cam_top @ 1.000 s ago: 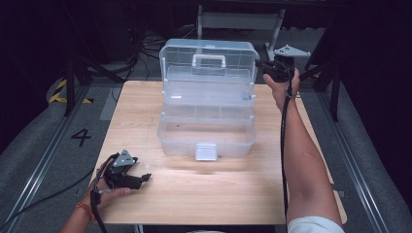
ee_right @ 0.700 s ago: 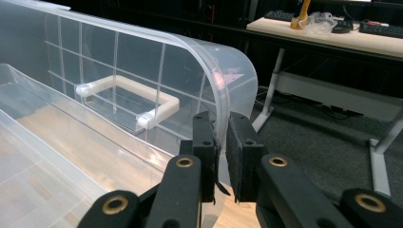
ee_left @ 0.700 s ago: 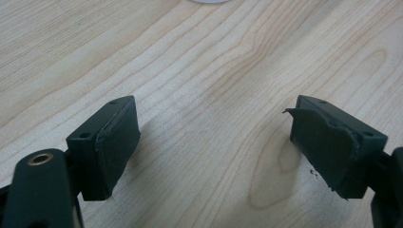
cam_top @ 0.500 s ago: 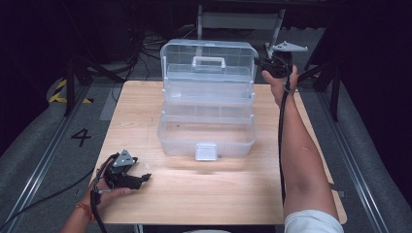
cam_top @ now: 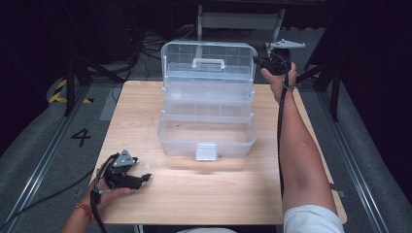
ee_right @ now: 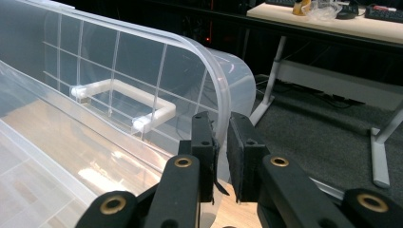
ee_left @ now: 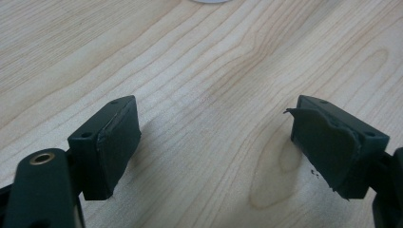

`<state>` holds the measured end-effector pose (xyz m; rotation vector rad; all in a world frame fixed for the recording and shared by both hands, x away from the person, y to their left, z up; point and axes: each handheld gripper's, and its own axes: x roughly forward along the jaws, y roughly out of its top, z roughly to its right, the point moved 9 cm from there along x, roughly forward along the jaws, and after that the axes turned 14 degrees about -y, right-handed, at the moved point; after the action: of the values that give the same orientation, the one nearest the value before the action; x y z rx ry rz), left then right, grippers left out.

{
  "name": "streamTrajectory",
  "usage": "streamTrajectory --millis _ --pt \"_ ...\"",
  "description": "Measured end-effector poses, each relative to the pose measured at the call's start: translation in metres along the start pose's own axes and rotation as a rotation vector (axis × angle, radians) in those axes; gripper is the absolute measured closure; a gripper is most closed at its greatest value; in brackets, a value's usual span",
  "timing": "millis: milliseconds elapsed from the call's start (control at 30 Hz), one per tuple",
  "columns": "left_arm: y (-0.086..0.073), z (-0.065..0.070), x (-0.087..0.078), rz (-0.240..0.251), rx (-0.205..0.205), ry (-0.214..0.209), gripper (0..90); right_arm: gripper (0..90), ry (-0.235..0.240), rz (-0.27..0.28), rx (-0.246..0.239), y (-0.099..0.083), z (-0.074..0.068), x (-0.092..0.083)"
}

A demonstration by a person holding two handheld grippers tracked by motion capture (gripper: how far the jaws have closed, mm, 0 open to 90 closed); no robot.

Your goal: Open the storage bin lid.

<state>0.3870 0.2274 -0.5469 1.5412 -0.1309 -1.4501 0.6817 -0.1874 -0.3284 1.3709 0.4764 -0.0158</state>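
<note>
Pinching clear lid [ee_right: 142, 80] rim, right hand-held gripper [ee_right: 221, 156]; rim partly hidden.

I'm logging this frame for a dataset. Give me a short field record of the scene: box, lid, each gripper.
box: clear plastic organiser box, centre of wooden table
lid: raised upright, white handle on it
right gripper: jaws closed on the lid's edge
left gripper: jaws apart, holding nothing, low over the table's near left corner
</note>
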Motion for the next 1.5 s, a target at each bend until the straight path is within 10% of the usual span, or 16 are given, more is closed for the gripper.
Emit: streamTrajectory --millis 1500 --pt "0.000 0.000 0.000 0.000 -0.007 0.012 17.0 80.5 -0.076 -0.081 0.010 -0.008 0.008 0.043"
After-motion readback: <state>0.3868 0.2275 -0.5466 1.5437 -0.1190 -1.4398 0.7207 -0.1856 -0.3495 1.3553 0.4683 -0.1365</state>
